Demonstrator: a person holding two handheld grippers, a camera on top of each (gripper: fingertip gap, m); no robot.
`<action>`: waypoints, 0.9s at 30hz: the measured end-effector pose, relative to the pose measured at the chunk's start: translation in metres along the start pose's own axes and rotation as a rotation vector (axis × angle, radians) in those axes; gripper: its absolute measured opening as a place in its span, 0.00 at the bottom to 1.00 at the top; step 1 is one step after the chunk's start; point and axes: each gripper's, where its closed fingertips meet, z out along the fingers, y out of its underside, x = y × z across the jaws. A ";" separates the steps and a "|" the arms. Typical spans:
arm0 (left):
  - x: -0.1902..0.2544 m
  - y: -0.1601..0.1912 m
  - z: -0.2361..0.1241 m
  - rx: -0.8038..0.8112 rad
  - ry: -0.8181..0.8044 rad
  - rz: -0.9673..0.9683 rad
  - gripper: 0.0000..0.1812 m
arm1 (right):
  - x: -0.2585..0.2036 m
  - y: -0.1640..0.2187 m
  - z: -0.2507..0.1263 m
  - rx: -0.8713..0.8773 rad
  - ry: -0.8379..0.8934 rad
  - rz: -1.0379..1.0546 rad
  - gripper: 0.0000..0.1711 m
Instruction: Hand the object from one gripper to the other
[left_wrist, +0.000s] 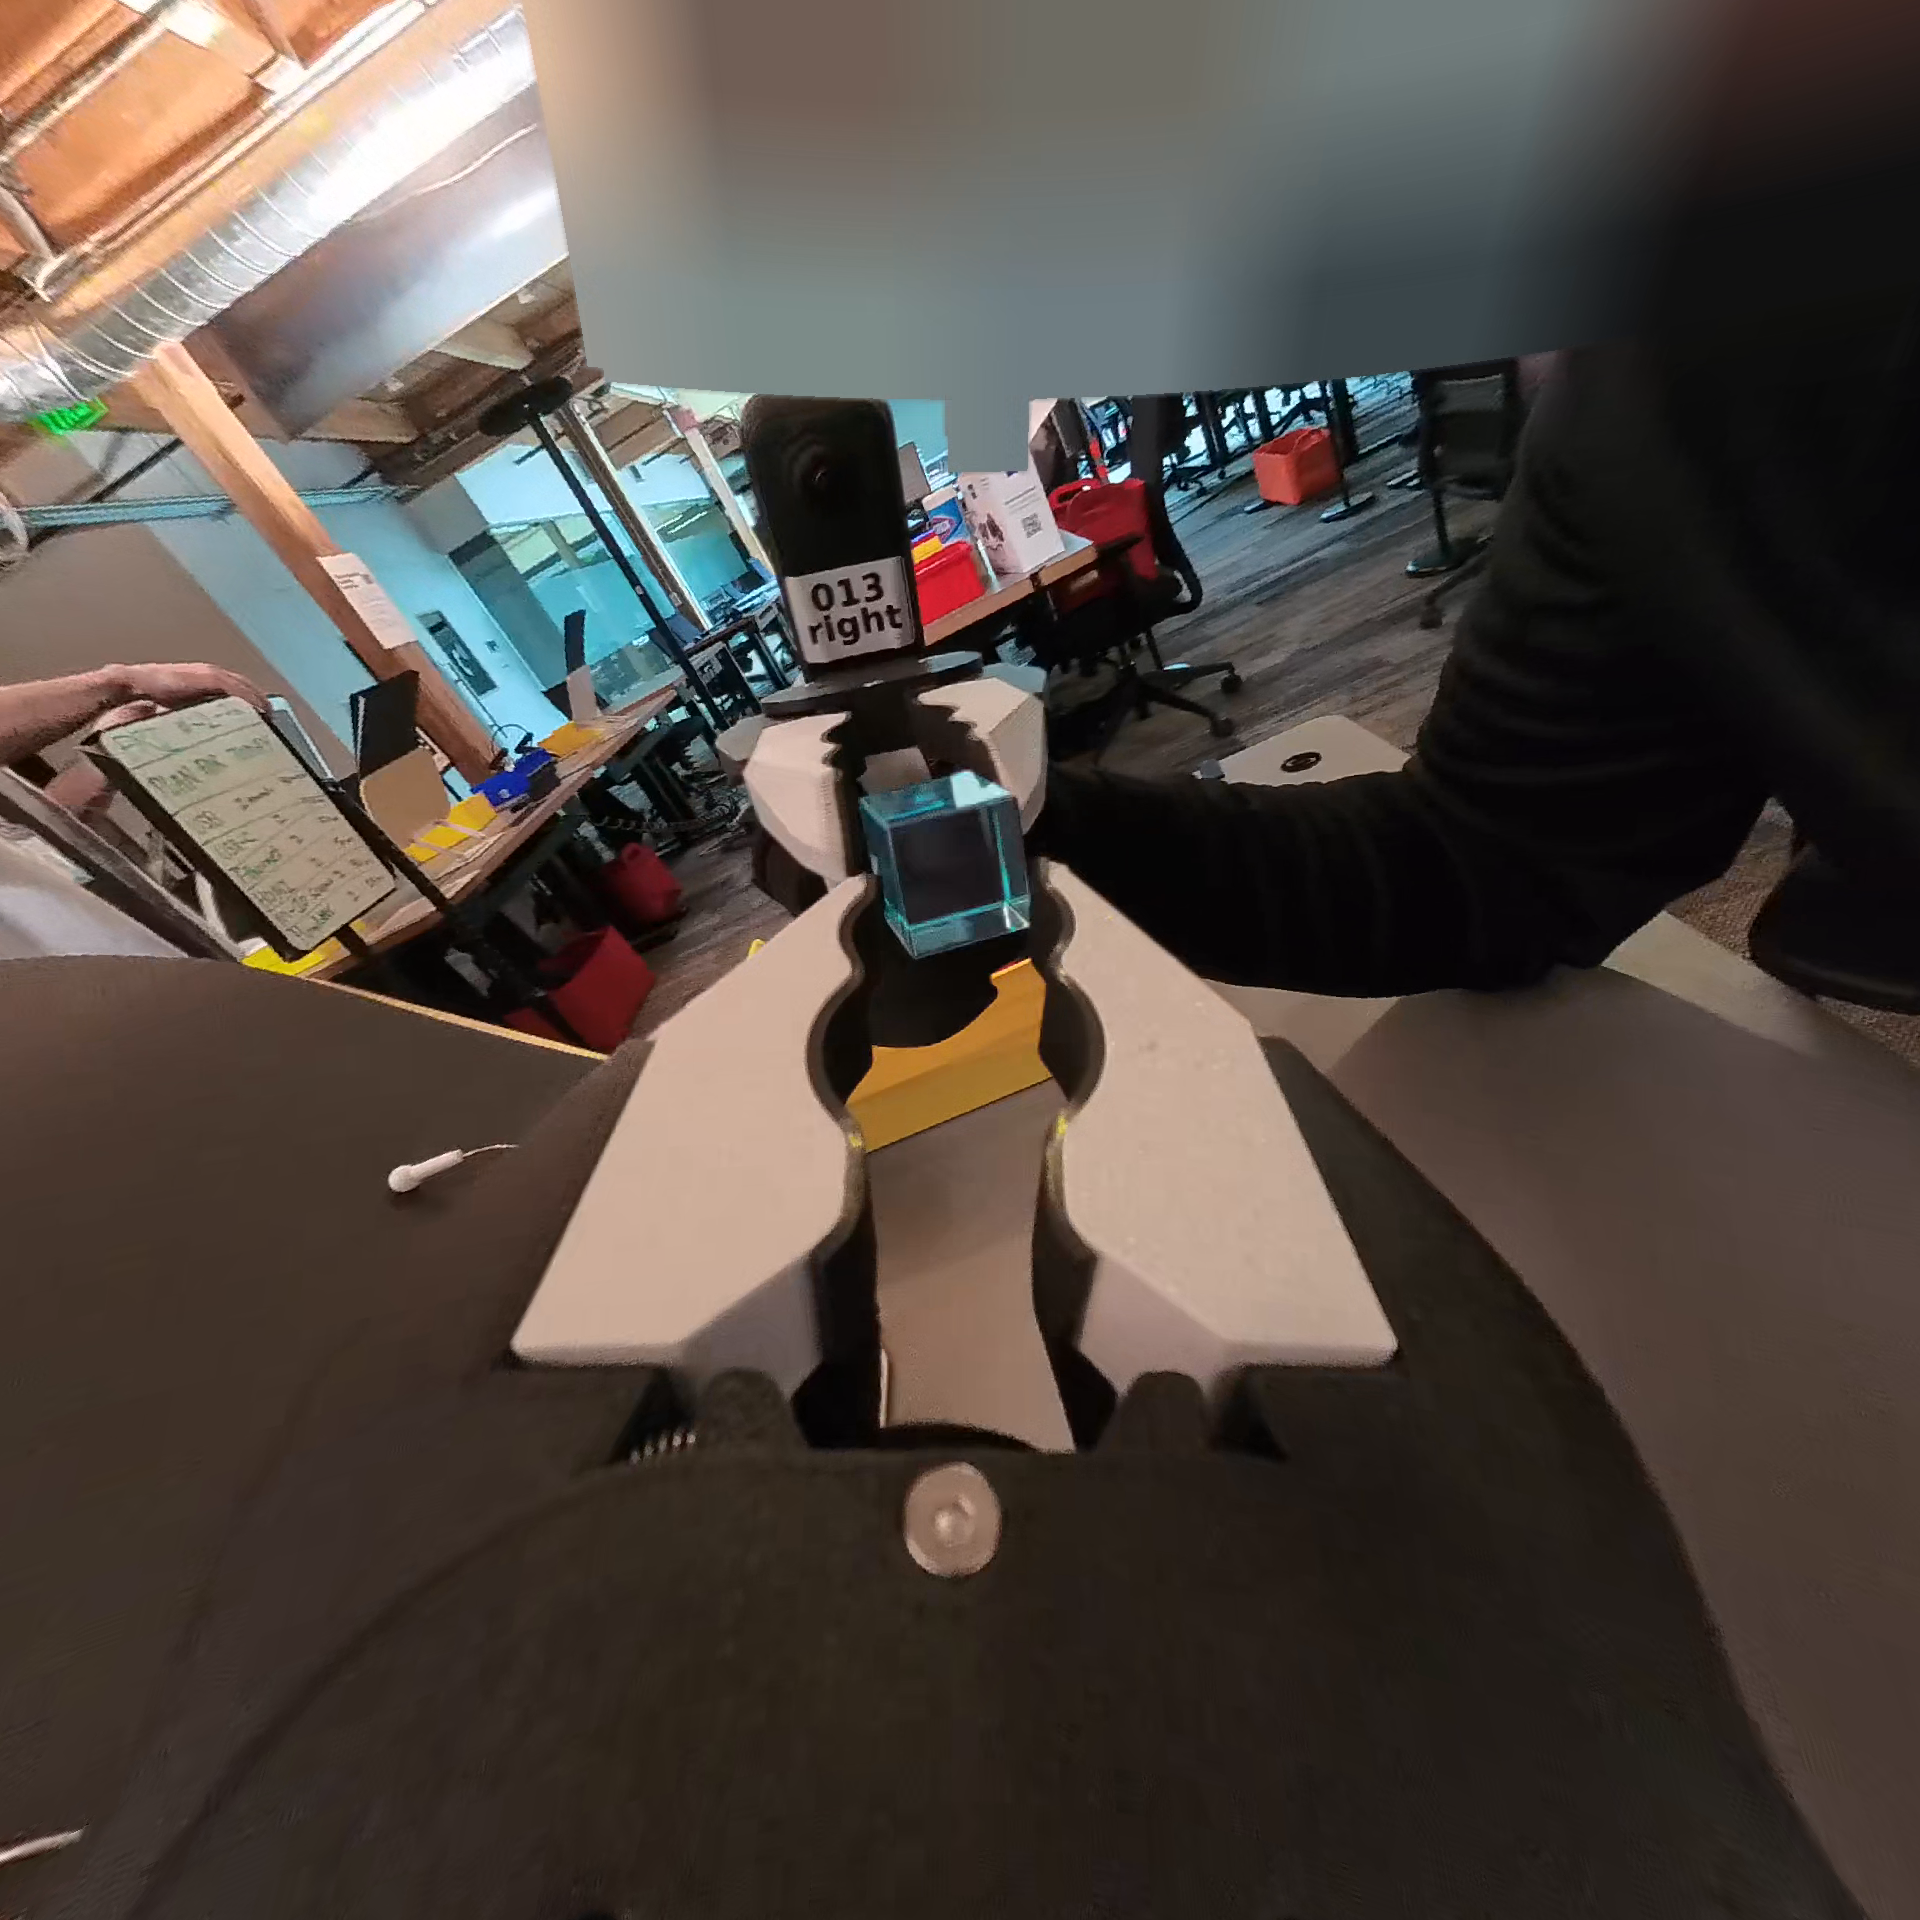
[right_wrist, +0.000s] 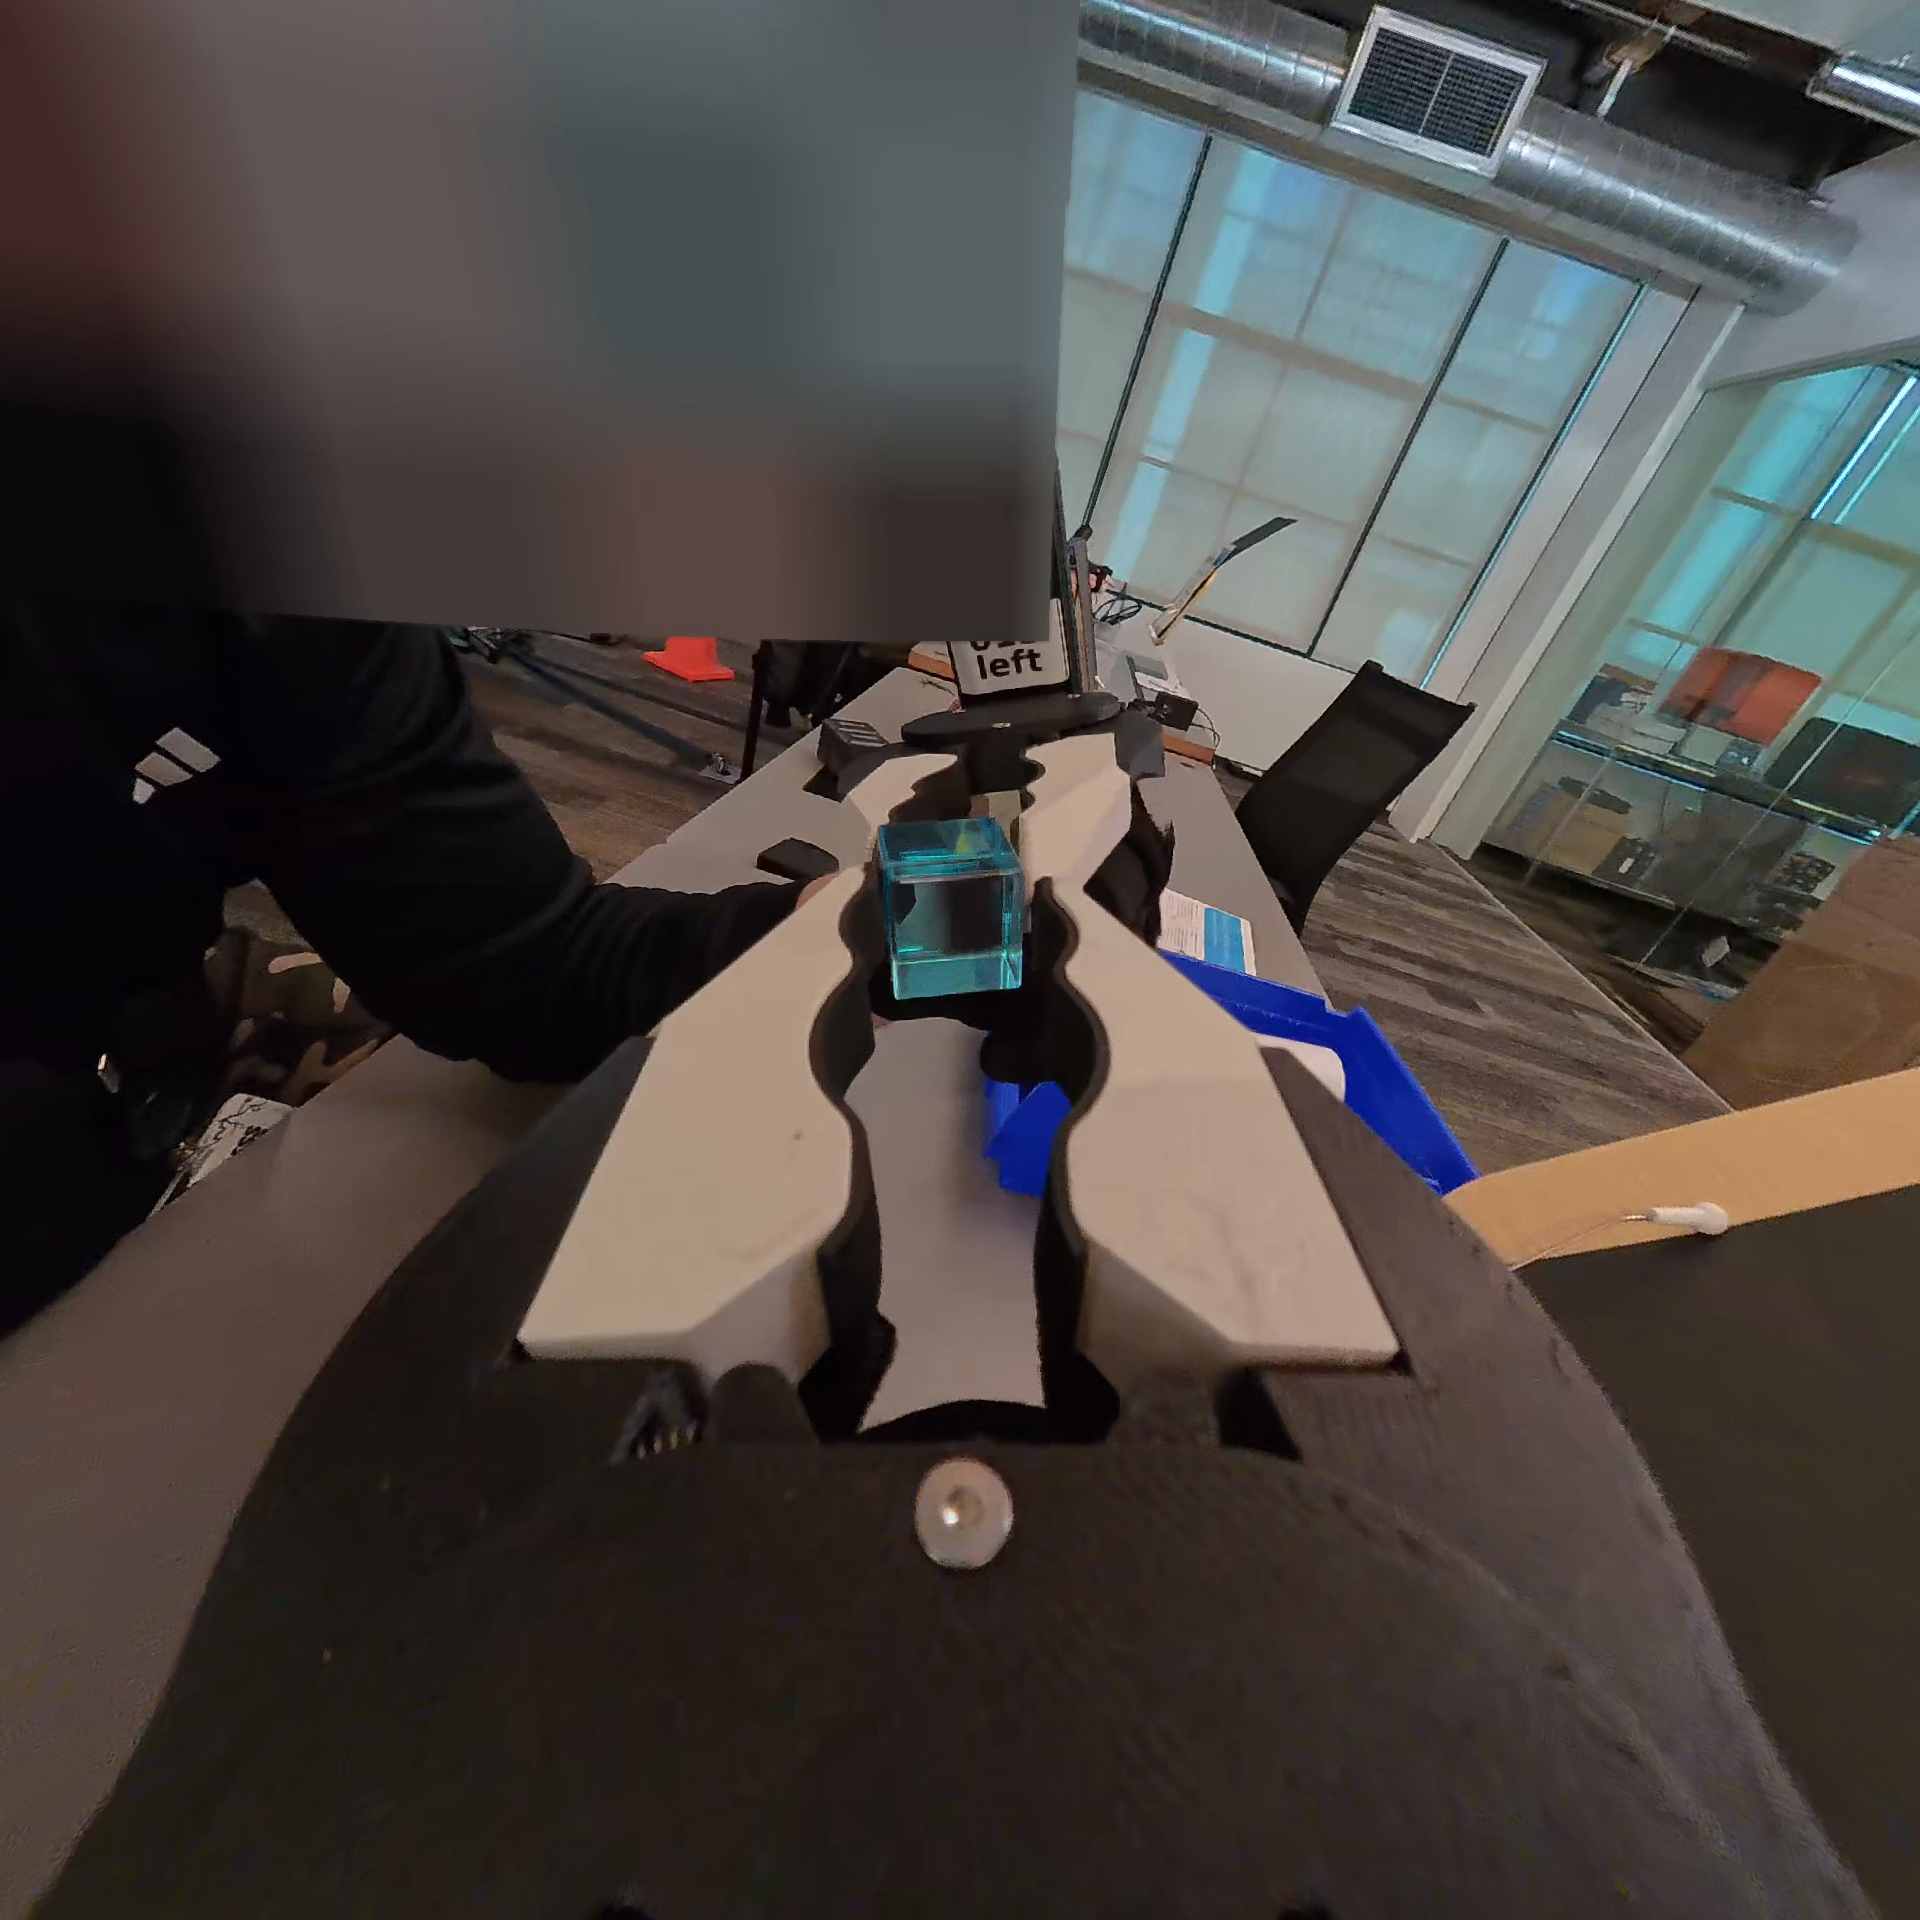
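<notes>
A clear teal cube (left_wrist: 948, 873) hangs in the air between two grippers that face each other tip to tip. In the left wrist view, my left gripper (left_wrist: 951, 885) has its white fingertips closed against the near part of the cube. The right gripper (left_wrist: 914, 777) sits just behind it, slightly rolled, and the cube tilts with it. In the right wrist view, my right gripper (right_wrist: 948, 888) clamps the cube (right_wrist: 948, 904) squarely. The left gripper (right_wrist: 997, 805) meets it from the far side.
A yellow bin (left_wrist: 956, 1049) lies on the grey table (left_wrist: 1558, 1091) below the grippers, and a blue bin (right_wrist: 1278, 1049) lies on the other side. A person's black sleeve (left_wrist: 1299, 862) reaches in. A black mat (right_wrist: 1714, 1403) with a cardboard edge and a small white wired piece (left_wrist: 421, 1172) lie nearby. The tips of both grippers are at nearly the same place.
</notes>
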 end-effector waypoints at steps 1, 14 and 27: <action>-0.001 0.001 0.000 0.000 -0.004 -0.005 0.14 | 0.001 0.000 0.000 -0.002 0.006 0.005 0.15; -0.068 0.005 -0.002 -0.153 -0.620 0.343 0.22 | 0.064 -0.021 -0.016 0.256 0.342 0.156 0.14; -0.085 0.007 -0.010 -0.330 -0.969 0.563 0.15 | 0.083 -0.007 -0.007 0.345 0.514 0.258 0.14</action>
